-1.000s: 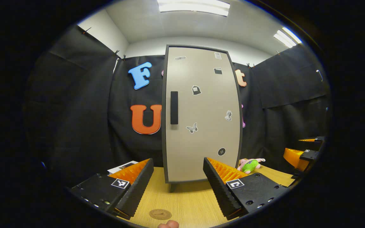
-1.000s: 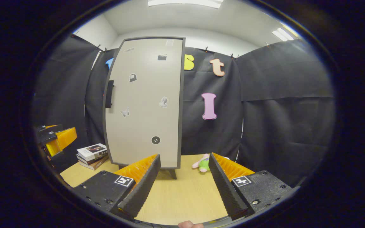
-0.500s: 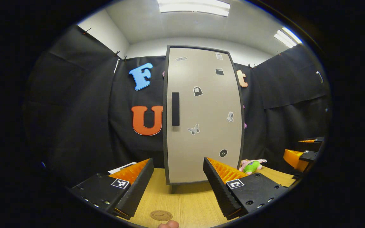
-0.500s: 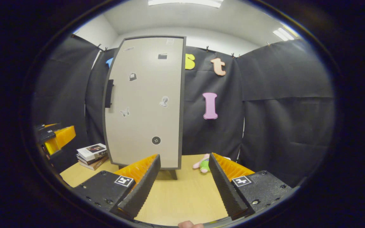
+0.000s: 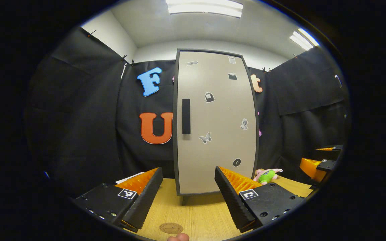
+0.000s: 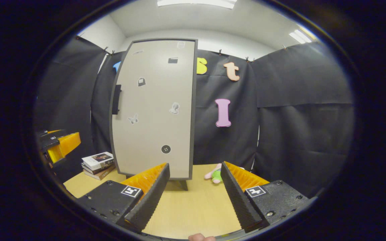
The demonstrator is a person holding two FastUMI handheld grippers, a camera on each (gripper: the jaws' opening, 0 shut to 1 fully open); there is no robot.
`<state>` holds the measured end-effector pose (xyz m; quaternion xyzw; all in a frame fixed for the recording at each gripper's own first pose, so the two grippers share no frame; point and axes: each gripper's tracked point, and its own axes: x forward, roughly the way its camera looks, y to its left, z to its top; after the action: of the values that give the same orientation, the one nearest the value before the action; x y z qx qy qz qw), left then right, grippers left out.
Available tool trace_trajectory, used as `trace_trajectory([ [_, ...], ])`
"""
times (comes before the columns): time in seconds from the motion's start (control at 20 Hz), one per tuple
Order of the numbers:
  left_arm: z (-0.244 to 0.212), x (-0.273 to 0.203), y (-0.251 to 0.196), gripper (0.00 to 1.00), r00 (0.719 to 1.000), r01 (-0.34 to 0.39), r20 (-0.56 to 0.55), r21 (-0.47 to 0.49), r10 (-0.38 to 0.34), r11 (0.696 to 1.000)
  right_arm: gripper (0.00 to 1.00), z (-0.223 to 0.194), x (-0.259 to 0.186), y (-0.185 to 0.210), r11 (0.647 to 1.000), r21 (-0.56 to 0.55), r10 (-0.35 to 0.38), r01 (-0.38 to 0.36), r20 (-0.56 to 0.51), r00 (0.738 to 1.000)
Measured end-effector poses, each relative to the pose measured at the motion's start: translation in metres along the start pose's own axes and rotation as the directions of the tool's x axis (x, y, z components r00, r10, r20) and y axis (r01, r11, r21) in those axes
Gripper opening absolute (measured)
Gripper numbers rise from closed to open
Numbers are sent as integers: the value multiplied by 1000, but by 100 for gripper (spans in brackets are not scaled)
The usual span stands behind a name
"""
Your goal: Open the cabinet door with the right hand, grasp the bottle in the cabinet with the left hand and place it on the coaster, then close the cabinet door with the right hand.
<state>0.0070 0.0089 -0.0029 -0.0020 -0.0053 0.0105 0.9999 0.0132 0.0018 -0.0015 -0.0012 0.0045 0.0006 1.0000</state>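
A tall beige cabinet (image 5: pixel 214 124) with a dark frame stands on the wooden table, its door closed; the bottle is hidden inside. A black vertical handle (image 5: pixel 186 116) sits at the door's left edge, also seen as the handle (image 6: pixel 116 99) in the right gripper view of the cabinet (image 6: pixel 154 110). A round brown coaster (image 5: pixel 171 228) lies on the table just ahead of my left gripper (image 5: pixel 188 194), which is open and holds nothing. My right gripper (image 6: pixel 195 192) is open too, back from the cabinet's right front corner. The right gripper (image 5: pixel 320 164) also appears at the far right of the left gripper view.
A green and pink plush toy (image 5: pixel 266 175) lies on the table right of the cabinet, also visible as the toy (image 6: pixel 215 173). A stack of books (image 6: pixel 97 163) sits left of the cabinet. The left gripper (image 6: pixel 57 145) shows at the left edge of the right gripper view.
The left gripper view has drifted slightly, so the cabinet sits a little lower and right in it. Both grippers stay open and nearly still.
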Motion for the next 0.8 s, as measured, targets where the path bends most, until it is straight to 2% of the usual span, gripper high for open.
trace_trajectory([
  [0.8,-3,2,-4,95,1000,2,0,9,-2,1000,98,0,4,2,1000,9,11,-11,-1,1000],
])
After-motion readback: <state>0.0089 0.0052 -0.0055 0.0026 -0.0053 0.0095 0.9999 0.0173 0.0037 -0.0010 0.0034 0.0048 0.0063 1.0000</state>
